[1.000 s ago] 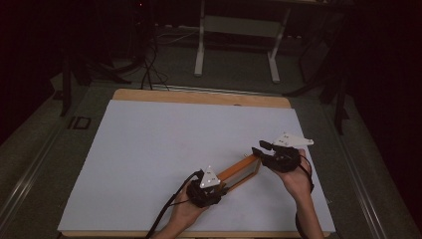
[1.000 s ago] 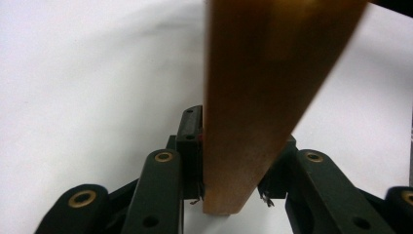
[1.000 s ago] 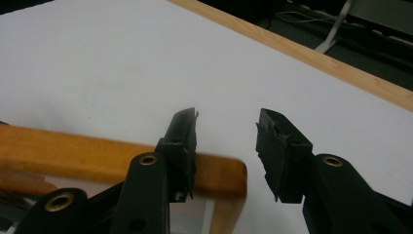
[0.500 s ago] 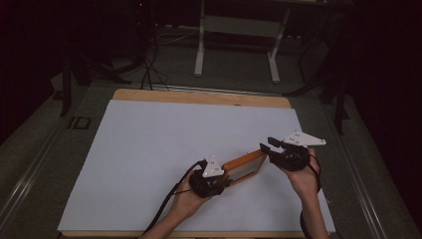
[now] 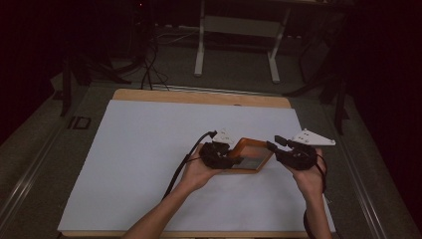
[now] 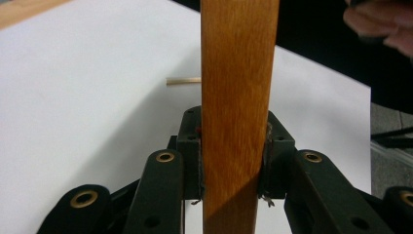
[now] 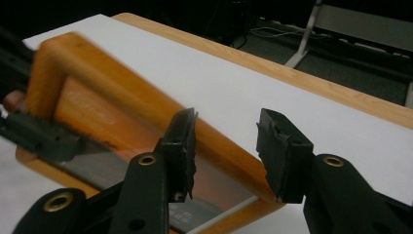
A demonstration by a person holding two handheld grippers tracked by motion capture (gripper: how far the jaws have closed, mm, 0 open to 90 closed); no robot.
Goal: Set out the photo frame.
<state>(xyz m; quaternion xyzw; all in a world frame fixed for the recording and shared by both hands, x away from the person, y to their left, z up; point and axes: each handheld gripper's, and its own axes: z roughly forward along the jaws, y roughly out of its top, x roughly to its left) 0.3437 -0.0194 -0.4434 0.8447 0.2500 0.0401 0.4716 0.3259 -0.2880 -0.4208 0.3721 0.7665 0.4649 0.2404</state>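
Your left gripper (image 6: 234, 161) pinches the wooden frame (image 5: 251, 155) by its side rail above the white table cover (image 5: 149, 149), while your right gripper (image 7: 226, 151) stands spread beside its corner.

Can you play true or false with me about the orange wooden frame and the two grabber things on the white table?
1. The left gripper is clamped on the wooden frame. True.
2. The right gripper squeezes the frame too. False: its jaws stand open, with a gap between them, and the frame sits just beyond them.
3. The frame lies flat on the white table. False: it is tilted, held up by the left gripper.
4. A person's hand holds the left gripper. True.
5. The table is covered with toys. False: nothing else lies on the white top in the high view.
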